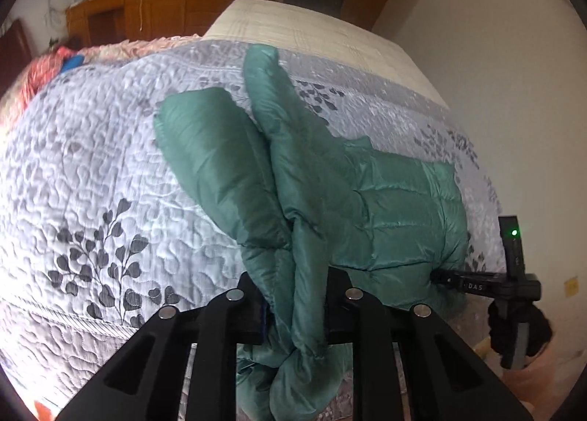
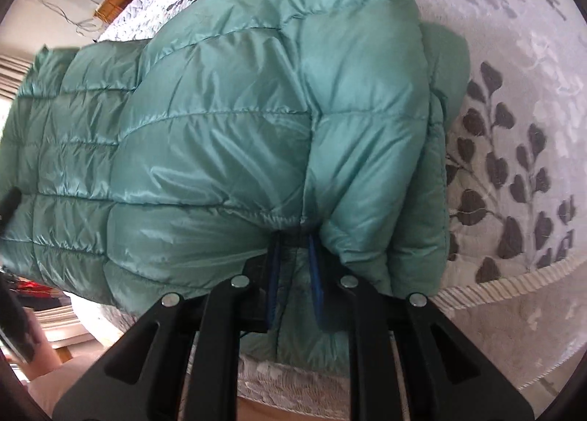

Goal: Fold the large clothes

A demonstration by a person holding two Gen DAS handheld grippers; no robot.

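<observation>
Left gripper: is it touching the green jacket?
Touching. The left wrist view shows the left gripper pinching a fold of the green jacket.

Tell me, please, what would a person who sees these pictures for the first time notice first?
First, the green puffer jacket, shiny and quilted, lying on the grey bedspread with dark leaf prints. The left gripper pinches a bunched fold of it, and the right gripper clamps another edge near the bed's side.
</observation>
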